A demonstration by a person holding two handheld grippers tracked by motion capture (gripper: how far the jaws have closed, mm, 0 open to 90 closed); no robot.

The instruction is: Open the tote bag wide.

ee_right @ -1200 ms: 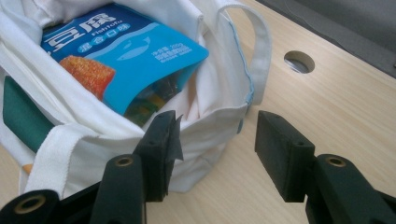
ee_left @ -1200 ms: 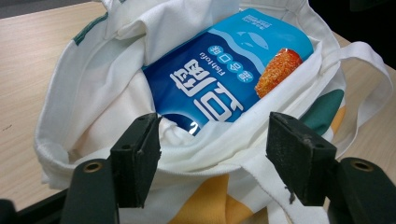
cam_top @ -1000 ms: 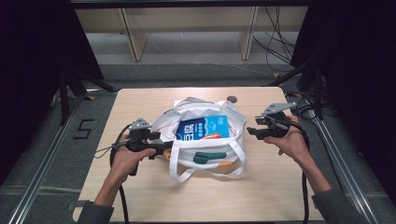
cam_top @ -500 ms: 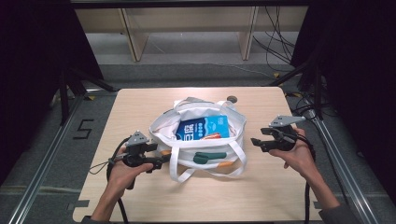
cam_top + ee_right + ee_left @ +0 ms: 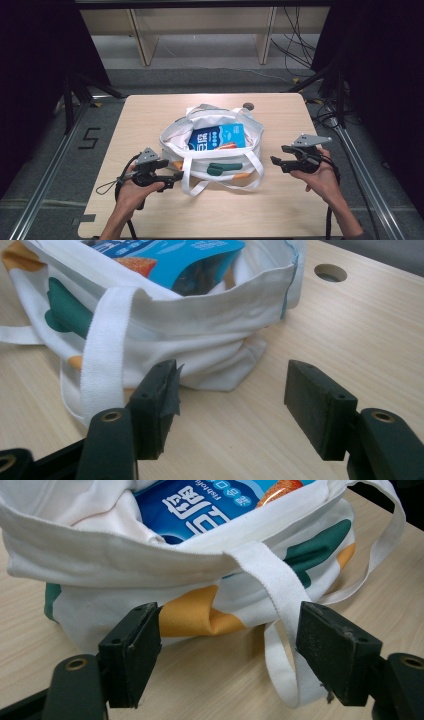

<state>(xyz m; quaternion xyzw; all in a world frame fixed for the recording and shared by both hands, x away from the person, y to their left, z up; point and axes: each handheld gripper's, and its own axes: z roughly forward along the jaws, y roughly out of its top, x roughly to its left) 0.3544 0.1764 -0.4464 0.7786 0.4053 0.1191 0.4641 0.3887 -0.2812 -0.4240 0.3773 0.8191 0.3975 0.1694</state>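
The left tongs [image 5: 176, 176] are seen at the near left of the tabletop [image 5: 140, 115], held in the person's left hand [image 5: 131, 192] just beside the white tote bag [image 5: 200, 131]. Their jaws have just been opening and stand released; in the left gripper view, a white strap [image 5: 280, 595] of the bag hangs down between them, close against the right-hand jaw, with no pinch on it, and an orange patch [image 5: 192, 615] of the bag is seen behind the gap. The bag sits in the middle of the tabletop, mouth up, with a blue packet [image 5: 217, 136] lying inside it and a green mark [image 5: 225, 168] printed on its near side. A round hole [image 5: 248, 106] in the tabletop is seen just beyond the bag. At the right, the right tongs [image 5: 274, 161] are held in the right hand [image 5: 320, 172], near the bag but apart from it. Their jaws have likewise just been opening and are released, with only bare tabletop between them in the right gripper view.
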